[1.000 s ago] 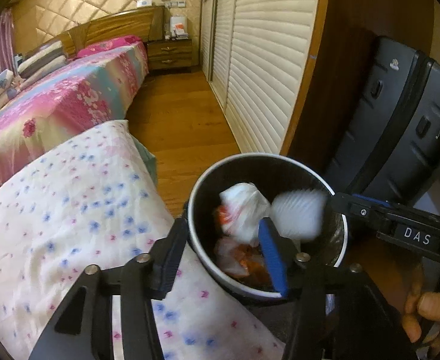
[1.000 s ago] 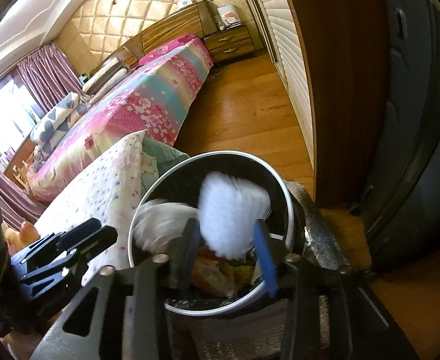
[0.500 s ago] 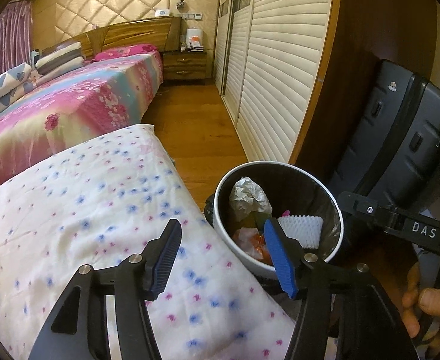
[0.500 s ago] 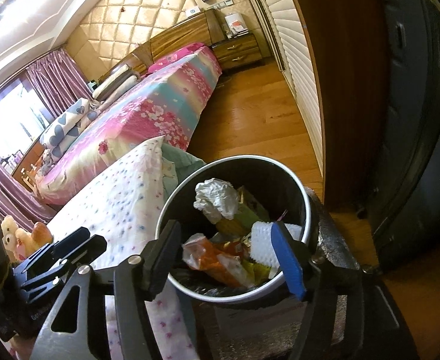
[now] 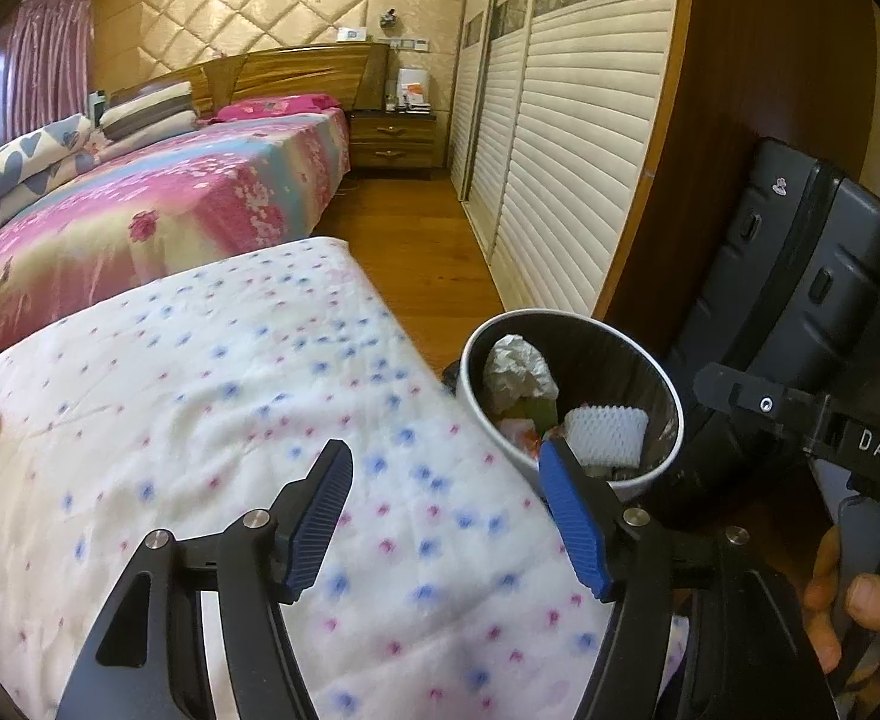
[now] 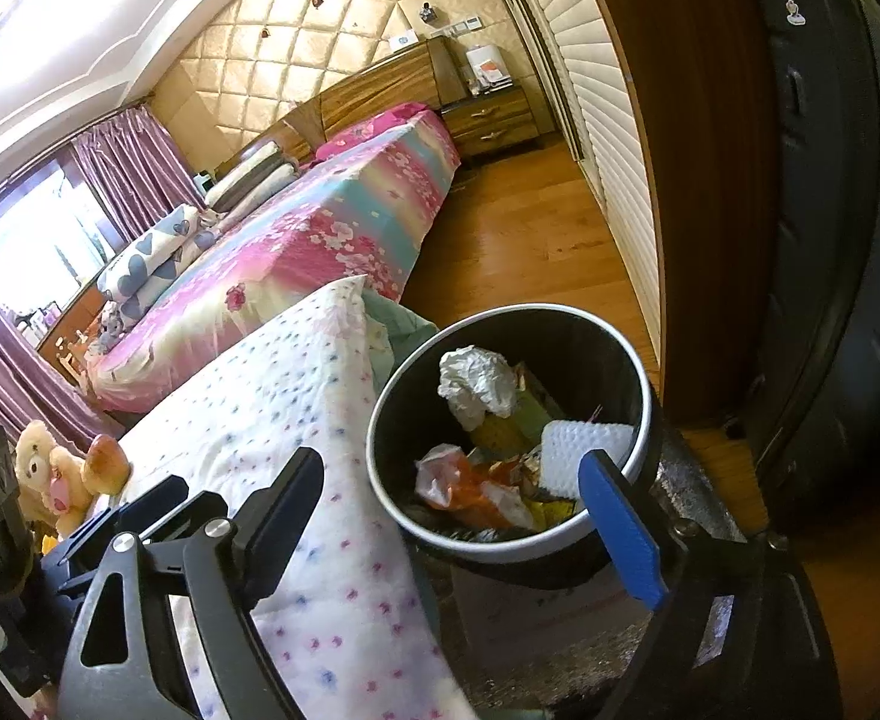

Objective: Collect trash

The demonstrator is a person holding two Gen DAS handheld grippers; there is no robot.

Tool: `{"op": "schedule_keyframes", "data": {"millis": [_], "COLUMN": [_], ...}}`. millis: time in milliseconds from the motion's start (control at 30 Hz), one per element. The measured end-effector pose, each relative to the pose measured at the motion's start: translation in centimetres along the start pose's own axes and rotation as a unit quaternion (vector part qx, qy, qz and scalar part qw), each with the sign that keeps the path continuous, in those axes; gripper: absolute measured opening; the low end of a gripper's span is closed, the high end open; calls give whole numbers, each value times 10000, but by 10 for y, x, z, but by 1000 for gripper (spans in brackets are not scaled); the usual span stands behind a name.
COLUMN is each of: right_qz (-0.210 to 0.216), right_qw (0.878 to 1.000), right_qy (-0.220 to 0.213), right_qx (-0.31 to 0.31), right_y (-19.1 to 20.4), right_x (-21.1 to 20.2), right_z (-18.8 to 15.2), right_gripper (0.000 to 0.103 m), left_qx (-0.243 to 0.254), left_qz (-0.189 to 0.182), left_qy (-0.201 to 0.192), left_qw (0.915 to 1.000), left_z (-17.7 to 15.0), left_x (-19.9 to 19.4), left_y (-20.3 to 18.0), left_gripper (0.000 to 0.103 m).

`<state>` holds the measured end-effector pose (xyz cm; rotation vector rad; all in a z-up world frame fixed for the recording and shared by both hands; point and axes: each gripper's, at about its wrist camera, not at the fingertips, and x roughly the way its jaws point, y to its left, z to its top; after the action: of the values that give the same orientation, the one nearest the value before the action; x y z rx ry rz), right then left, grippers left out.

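Note:
A round bin with a white rim (image 5: 674,420) (image 6: 380,480) stands on the floor beside the quilt. Inside lie a crumpled white paper ball (image 5: 518,363) (image 6: 476,384), a white foam net sleeve (image 5: 607,435) (image 6: 584,450) and orange wrappers (image 6: 470,489). My left gripper (image 5: 446,516) is open and empty, over the quilt edge just left of the bin. My right gripper (image 6: 458,516) is open and empty, above the bin's near rim. The right gripper's body also shows in the left wrist view (image 5: 800,420).
A white quilt with blue and pink dots (image 5: 230,420) (image 6: 296,408) lies left of the bin. A dark hard-shell suitcase (image 5: 800,276) (image 6: 830,240) stands right of it. A pink floral bed (image 5: 170,216), wood floor (image 6: 530,228), louvred wardrobe doors (image 5: 566,168) and plush toys (image 6: 62,468) lie around.
The white foam net left my right gripper's jaws and dropped into the bin. Both grippers opened wide and drew back from the bin.

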<state>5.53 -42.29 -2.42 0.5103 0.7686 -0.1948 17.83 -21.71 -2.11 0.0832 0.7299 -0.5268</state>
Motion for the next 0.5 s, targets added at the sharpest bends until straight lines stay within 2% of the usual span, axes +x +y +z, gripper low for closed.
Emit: {"op": "schedule_keyframes", "data": {"millis": [133, 200, 367, 500], "right_qz": [108, 158, 258, 313], "right_qw": [9998, 9995, 9983, 9971], "right_qy": [-121, -221, -362, -309], "right_qx": [-79, -145, -377, -620], "right_y": [15, 24, 52, 71], "right_x": [-11, -17, -22, -19], "right_z": [-8, -14, -37, -52], "right_gripper": [89, 92, 95, 95], "left_qx": [-233, -319, -461, -688], "left_qz": [60, 166, 731, 1065], "left_qy": [-142, -212, -391, -570], "left_qw": [9996, 9991, 9955, 9903], "left_z": [-16, -27, -59, -78], "left_x": [-25, -38, -69, -92], "left_y": [17, 25, 42, 55], "left_gripper": [68, 70, 82, 83]}}
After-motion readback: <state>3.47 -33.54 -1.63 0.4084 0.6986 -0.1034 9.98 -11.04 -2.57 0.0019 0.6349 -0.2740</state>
